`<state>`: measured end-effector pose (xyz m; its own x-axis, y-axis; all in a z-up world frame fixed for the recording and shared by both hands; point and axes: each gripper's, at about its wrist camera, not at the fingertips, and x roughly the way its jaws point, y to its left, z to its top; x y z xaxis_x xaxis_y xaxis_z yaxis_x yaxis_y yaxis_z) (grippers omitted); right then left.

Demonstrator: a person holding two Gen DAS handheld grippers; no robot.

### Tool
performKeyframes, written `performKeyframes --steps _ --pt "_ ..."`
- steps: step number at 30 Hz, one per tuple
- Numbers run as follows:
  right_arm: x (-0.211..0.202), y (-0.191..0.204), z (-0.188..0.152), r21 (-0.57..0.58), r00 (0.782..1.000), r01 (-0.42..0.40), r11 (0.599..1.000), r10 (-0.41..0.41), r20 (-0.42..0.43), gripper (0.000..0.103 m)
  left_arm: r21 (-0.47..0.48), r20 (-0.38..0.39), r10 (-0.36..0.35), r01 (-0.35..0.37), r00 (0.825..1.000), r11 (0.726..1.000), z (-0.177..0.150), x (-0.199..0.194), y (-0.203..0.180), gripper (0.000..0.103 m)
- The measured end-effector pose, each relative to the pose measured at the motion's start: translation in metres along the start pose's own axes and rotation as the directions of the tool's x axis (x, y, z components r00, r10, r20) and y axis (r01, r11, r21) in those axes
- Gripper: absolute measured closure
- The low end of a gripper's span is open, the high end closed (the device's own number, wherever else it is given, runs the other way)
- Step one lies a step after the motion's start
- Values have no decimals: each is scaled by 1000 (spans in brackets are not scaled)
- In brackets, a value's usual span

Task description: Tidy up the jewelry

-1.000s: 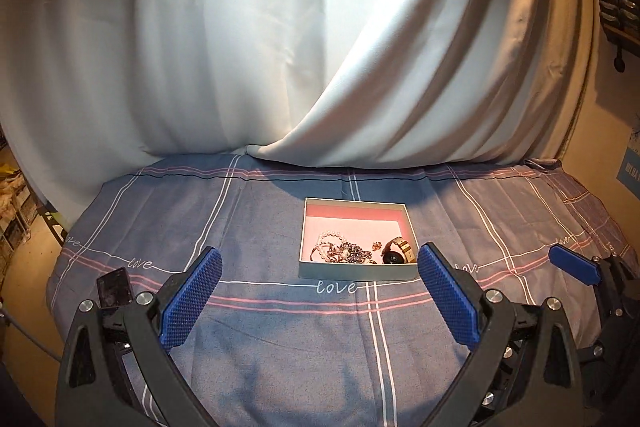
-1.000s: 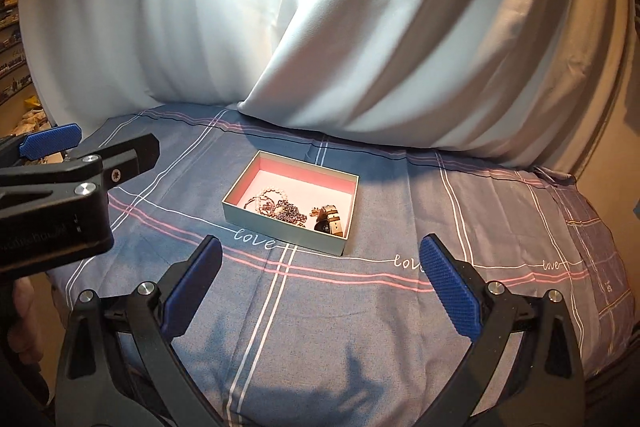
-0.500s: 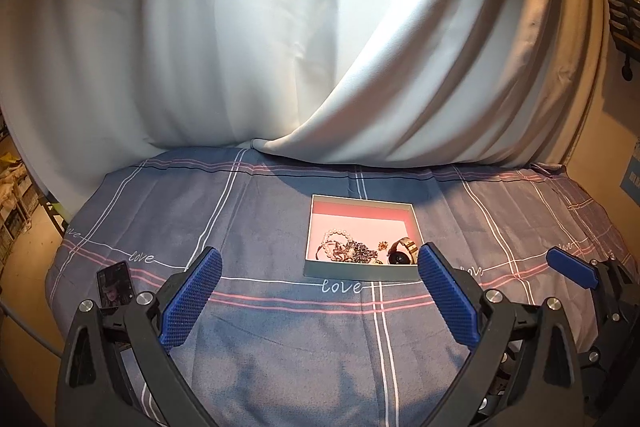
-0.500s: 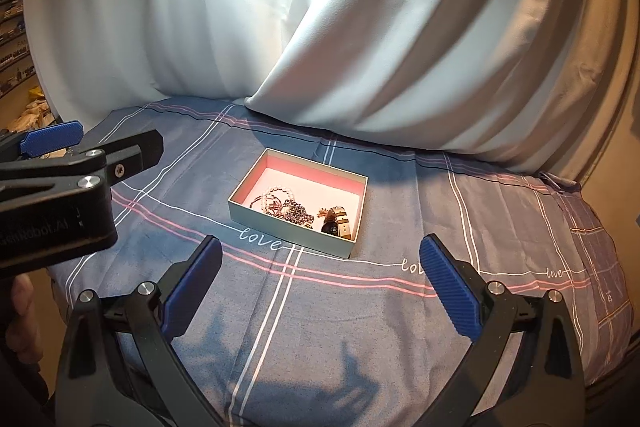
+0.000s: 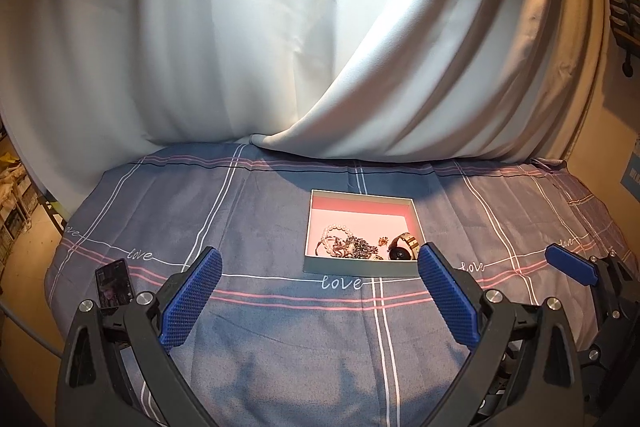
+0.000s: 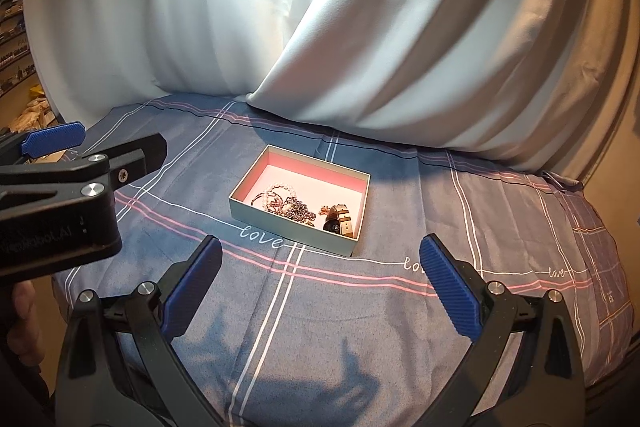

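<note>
The left gripper [image 5: 320, 301] and right gripper [image 6: 320, 289] are both hovering with jaws spread wide and empty above the blue plaid cloth [image 5: 280, 327]. Ahead, the open box [image 6: 292, 225] is sitting on it, holding tangled jewelry [image 6: 294, 207] and a watch [image 6: 339, 221].

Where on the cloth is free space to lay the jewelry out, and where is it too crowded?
Bare checked cloth lies between the box and the open right gripper, also to the box's right and, in the left wrist view, to its left. Crowded: inside the box, where bead bracelet, chains and watch pile along the near wall.
</note>
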<state>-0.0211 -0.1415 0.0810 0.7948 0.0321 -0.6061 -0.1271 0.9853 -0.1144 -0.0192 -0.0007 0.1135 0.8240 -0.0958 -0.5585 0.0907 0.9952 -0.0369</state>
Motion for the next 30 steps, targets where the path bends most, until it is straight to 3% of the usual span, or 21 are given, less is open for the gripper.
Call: performKeyframes --steps 30 --pt "6 -2 -2 5 1000 -12 1000 12 -14 5 15 -14 0 0 1000 1000 -5 5 -1 6"
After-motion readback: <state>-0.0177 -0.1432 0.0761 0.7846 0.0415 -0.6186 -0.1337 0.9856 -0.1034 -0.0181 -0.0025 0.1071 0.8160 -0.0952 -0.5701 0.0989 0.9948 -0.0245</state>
